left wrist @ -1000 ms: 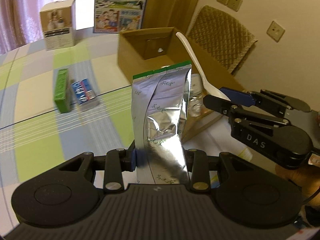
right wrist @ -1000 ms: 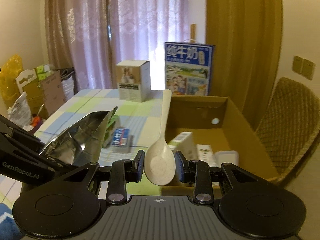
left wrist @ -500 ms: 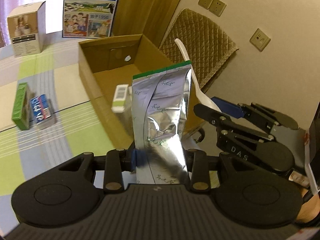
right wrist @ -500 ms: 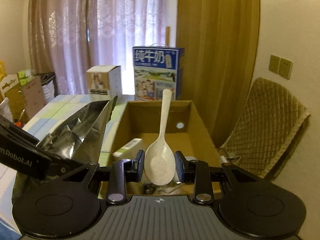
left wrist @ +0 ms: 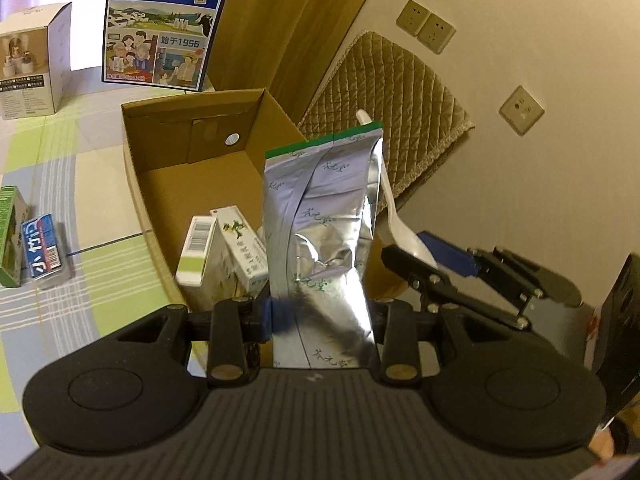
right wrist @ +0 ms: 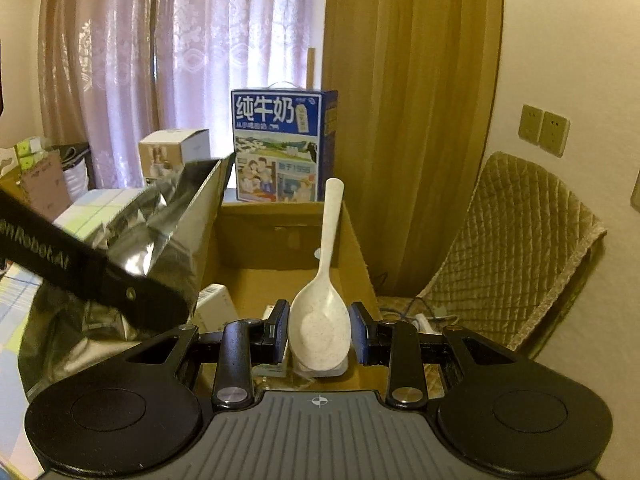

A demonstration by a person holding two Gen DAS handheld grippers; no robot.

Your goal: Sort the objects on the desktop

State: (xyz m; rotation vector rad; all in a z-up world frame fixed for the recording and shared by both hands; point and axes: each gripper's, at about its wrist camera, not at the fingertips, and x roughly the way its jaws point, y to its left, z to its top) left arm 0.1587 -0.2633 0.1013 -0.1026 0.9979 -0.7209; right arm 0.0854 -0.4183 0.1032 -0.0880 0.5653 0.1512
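My left gripper [left wrist: 320,316] is shut on a silver foil pouch [left wrist: 324,232] with a green top edge, held upright over the near end of an open cardboard box [left wrist: 136,160]. My right gripper [right wrist: 320,336] is shut on the bowl of a white speckled spoon [right wrist: 322,312], handle pointing up, above the same cardboard box [right wrist: 352,240]. In the left wrist view the right gripper [left wrist: 444,268] and the spoon [left wrist: 394,216] sit just right of the pouch. The pouch [right wrist: 160,240] fills the left of the right wrist view. Small white cartons [left wrist: 220,252] lie inside the box.
On the checked tablecloth [left wrist: 80,288] left of the box lie a green box [left wrist: 10,236] and a blue-labelled packet [left wrist: 42,252]. A blue milk carton case [left wrist: 160,24] and a white box [left wrist: 28,60] stand at the back. A quilted chair [right wrist: 512,256] is right of the box.
Both grippers have swung right and forward with their loads, from beside the box to over its near end. The box interior and its cartons have come into view.
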